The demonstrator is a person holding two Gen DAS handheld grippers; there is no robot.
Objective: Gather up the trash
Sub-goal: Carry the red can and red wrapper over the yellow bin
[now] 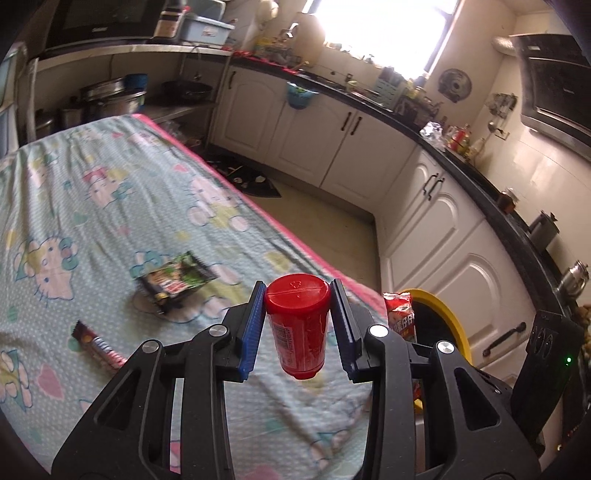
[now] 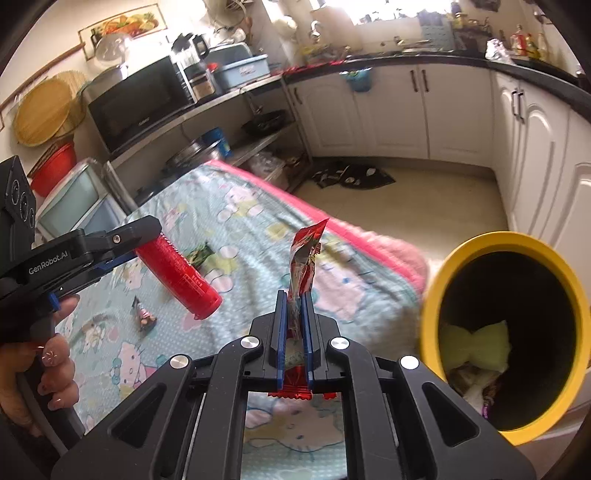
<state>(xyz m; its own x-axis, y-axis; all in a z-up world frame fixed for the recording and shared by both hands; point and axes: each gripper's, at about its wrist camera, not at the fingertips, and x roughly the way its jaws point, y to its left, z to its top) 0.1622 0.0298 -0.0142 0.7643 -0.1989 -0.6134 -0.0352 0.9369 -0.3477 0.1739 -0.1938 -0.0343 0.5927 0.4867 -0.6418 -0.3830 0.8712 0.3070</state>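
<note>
Blown-out window [image 1: 384,26] glare, fisheye warp

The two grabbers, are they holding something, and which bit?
The left gripper squeezes a red bottle by its sides, near the cap. The right gripper pinches a red snack wrapper near its bottom end.

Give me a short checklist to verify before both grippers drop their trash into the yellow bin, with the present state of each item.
1. Left gripper grips the red bottle: ok, both pads press its sides.
2. Right gripper grips the red snack wrapper: ok, jaws closed on it.
3. Yellow bin mouth is unobstructed: ok, its opening faces the right gripper, with trash only at the bottom.
4. Wrapper is above the bin: not ok, it is over the table edge, to the left of the bin.
5. Bottle is above the bin: not ok, it hangs over the tablecloth.
6. Bottle cap is tight: cannot tell.
</note>
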